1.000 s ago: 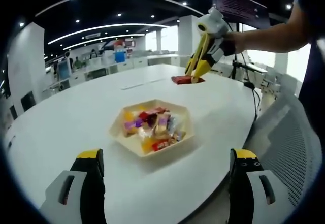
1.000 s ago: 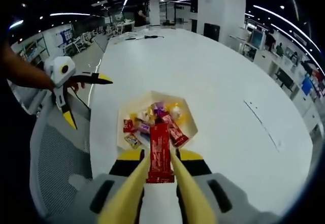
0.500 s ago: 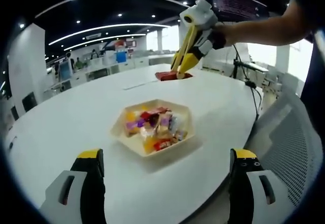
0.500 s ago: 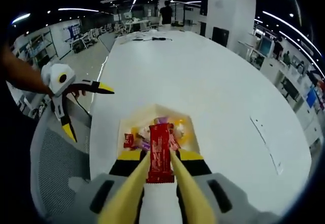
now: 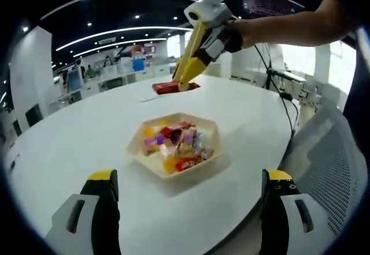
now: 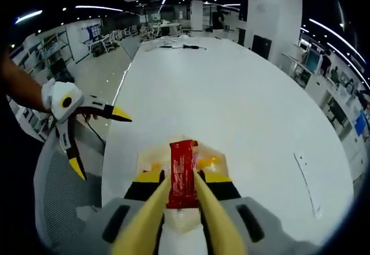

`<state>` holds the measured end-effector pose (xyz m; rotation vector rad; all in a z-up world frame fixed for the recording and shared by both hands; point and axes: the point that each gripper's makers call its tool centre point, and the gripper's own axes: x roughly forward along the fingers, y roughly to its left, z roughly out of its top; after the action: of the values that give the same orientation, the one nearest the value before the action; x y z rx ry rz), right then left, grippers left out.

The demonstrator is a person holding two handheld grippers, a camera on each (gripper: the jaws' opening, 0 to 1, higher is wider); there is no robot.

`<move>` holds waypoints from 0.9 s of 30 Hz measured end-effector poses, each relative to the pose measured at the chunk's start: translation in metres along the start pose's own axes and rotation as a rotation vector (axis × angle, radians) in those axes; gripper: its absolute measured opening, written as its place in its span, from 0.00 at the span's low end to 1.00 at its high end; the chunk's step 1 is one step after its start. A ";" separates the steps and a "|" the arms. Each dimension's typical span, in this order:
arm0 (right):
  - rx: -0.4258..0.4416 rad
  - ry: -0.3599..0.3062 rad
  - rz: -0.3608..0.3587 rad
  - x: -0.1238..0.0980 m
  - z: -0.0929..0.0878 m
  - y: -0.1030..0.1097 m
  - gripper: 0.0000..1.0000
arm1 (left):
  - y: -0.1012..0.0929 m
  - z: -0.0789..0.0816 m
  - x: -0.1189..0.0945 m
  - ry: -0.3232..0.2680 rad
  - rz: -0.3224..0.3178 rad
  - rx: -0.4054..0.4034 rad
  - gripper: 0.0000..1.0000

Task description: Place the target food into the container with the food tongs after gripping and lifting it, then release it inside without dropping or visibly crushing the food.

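Two grippers: your right gripper carries the food, and your left gripper carries nothing.
Right jaws: closed on the red snack bar, which lies lengthwise between the yellow tongs and pokes out past their tips.
Left jaws: spread wide apart, with bare white table between them.
Snack bar position: in the left gripper view it hangs in the air beyond the tray's far rim, well above the tabletop; in the right gripper view it overlaps the tray's middle.
Container: a pale hexagonal tray already holding a heap of mixed wrapped sweets.
Step in hand: carrying the lifted bar to the tray; release is not yet done.
Next move: bring the bar down low over the heap, then ease the jaws apart so it settles instead of dropping.
Risk: the heap is high, so the bar could slide off toward the rim.
Hard to make out: in the right gripper view the bar and tongs cover most of the tray, wrapper print is unreadable, and how hard the wrapper is pinched can't be judged.
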<state>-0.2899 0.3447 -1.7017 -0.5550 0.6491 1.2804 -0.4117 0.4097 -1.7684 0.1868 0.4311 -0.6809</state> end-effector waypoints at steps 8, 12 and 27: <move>-0.026 -0.003 0.014 0.015 0.021 -0.002 0.23 | 0.000 0.002 0.000 -0.008 0.001 -0.008 0.99; -0.027 -0.004 0.017 0.020 0.023 -0.002 0.23 | 0.000 0.001 0.000 -0.003 0.000 -0.009 0.98; -0.039 0.006 0.024 0.023 0.025 -0.001 0.23 | 0.000 0.001 0.001 -0.002 -0.003 -0.014 0.98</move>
<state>-0.2822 0.3777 -1.7010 -0.5849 0.6383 1.3163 -0.4111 0.4090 -1.7683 0.1725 0.4342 -0.6810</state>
